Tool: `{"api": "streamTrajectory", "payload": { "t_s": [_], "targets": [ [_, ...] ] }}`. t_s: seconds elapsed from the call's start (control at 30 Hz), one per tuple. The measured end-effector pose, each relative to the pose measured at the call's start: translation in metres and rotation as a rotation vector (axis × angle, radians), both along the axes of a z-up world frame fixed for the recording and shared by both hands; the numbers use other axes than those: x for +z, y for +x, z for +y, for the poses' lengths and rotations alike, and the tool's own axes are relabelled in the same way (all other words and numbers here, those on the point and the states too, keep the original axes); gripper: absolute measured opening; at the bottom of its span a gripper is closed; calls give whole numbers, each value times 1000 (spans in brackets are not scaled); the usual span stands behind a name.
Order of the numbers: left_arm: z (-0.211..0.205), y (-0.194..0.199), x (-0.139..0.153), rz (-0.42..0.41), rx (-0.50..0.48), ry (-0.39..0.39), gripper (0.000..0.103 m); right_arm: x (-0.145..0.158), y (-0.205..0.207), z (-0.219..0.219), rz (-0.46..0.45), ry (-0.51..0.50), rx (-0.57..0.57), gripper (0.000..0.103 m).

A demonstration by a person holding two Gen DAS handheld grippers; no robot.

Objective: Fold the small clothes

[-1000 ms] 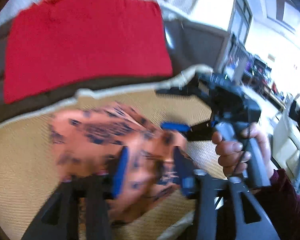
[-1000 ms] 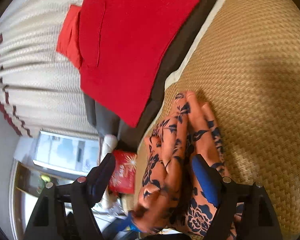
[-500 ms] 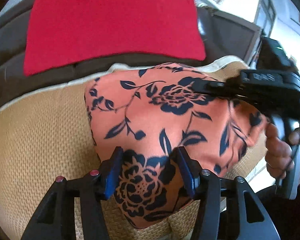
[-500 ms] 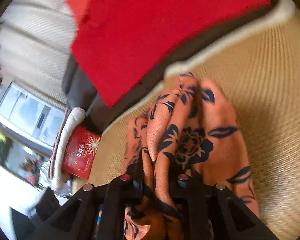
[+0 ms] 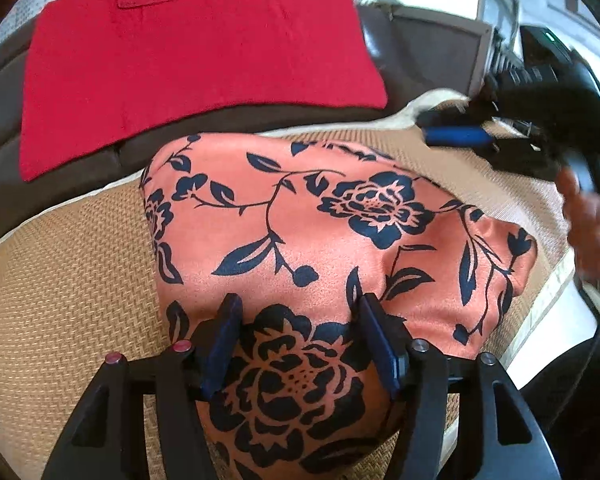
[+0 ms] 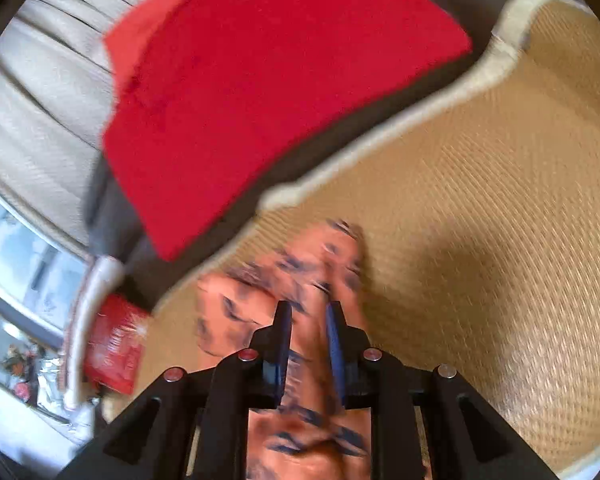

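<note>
An orange garment with a dark blue flower print [image 5: 300, 232] lies spread on the woven tan seat mat [image 5: 60, 280]. My left gripper [image 5: 296, 312] is open, its blue-padded fingers [image 5: 224, 336] resting over the garment's near edge. My right gripper [image 5: 456, 134] shows blurred at the garment's far right, a hand on its handle. In the right wrist view the right gripper [image 6: 308, 320] has its fingers [image 6: 336, 340] nearly together with a fold of the blurred garment [image 6: 300, 444] between them.
A red cloth [image 5: 188, 52] with a pocket lies on the dark sofa back [image 5: 420, 52] behind the mat. The mat has a white piped edge [image 6: 380, 136]. A red packet [image 6: 112, 352] sits beside the sofa. The mat's right edge drops to the floor [image 5: 552, 312].
The garment went from a bunch to lying spread on the mat. My right gripper closed on a fold, then drew back to the right. My left gripper stayed open over the near edge.
</note>
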State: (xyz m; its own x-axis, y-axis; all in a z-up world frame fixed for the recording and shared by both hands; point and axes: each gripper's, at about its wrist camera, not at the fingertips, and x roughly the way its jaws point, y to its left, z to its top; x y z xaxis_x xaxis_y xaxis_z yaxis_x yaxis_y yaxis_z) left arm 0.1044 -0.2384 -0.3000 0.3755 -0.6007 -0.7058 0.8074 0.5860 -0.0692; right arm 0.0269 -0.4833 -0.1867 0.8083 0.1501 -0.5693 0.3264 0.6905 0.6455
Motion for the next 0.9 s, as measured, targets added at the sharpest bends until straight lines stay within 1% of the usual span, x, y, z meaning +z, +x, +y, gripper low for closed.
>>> {"api": "streamTrajectory", "payload": {
  "t_s": [0.03,0.07,0.13,0.17,0.2,0.23,0.27,0.3,0.33,0.4,0.43,0.5,0.57,0.63,0.67,0.73,0.77,0.8,0.83,0.87,0.9],
  "targets": [
    [1,-1,-1,-8,-3,-9,62,5,8,4,-4,-5,37,21],
    [1,-1,-1,-15,-5,-9,63,9,19,9,17,-27,65,21],
    [2,-2,-1,-27,-18,-2,64,8,50,22,85,-61,98,21],
    [1,-3,-2,-28,-25,-2,64,1,65,21,125,-50,113,21],
    [2,-2,-2,-23,-31,-6,64,-14,85,21,198,-22,128,21],
    [3,-1,-2,-18,-36,-13,64,-30,97,18,267,-2,129,21],
    [3,-1,2,-20,-42,-15,64,-55,112,15,349,40,147,20],
    [2,0,1,-20,-50,-17,64,-65,116,11,329,84,166,19],
    [5,1,2,-15,-61,-20,64,-63,112,5,309,100,167,19],
    [16,5,11,-5,-64,-33,64,-52,101,-1,311,127,157,20],
    [20,7,16,-4,-59,-46,64,-42,91,0,294,113,157,21],
    [31,11,24,-1,-38,-87,64,-17,71,6,246,56,184,21],
    [42,16,31,10,-12,-121,64,-1,49,15,221,40,208,21],
    [48,20,29,11,16,-118,64,5,24,25,208,24,220,21],
    [47,21,24,17,26,-103,64,5,14,31,198,21,228,21],
    [37,19,8,29,25,-29,64,-5,2,41,215,19,228,21],
    [34,15,2,13,21,-3,65,-19,-3,41,263,19,201,20],
    [29,9,-5,-22,15,17,66,-34,-6,40,293,39,175,20],
    [27,2,-9,-68,8,29,67,-55,-9,40,286,86,159,20],
    [26,-1,-10,-102,1,36,67,-62,-14,40,255,91,147,17],
    [26,-1,-10,-102,-1,34,67,-62,-20,42,223,70,135,17]
  ]
}}
